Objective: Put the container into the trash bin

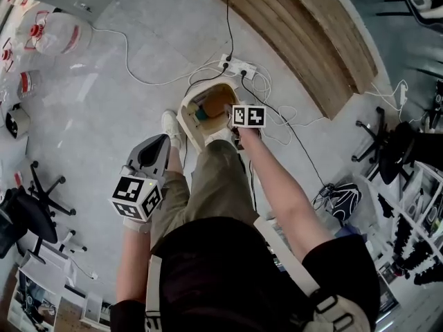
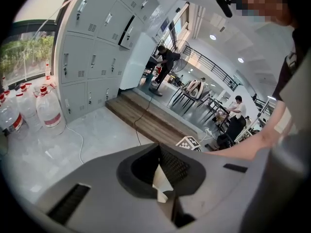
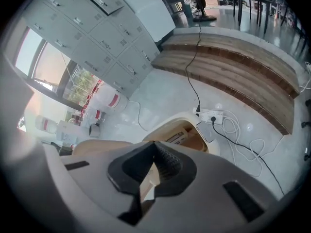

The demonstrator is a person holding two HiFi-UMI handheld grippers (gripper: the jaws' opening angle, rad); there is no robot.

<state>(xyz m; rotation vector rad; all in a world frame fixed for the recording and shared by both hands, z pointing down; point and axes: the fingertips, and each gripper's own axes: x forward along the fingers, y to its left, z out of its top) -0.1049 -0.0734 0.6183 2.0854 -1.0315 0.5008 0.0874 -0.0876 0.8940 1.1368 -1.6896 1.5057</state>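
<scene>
L gripper (image 2: pixel 159 154) hanging by person's L leg, well apart from bin; jaws together, empty. Bin (image 1: pixel 185 117) standing ahead of feet. Brown container (image 1: pixel 217 102) lying inside it. R gripper (image 3: pixel 154 149) hovering over bin rim, just beside container; jaws together, empty.

trash bin (image 1: pixel 185 124): smooth plastic | floor (image 1: pixel 104 116): glossy | step (image 1: pixel 297 33): wood

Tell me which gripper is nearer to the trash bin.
Right. The right gripper is at the rim of the trash bin; the left gripper hangs away, beside the person's left leg.
</scene>
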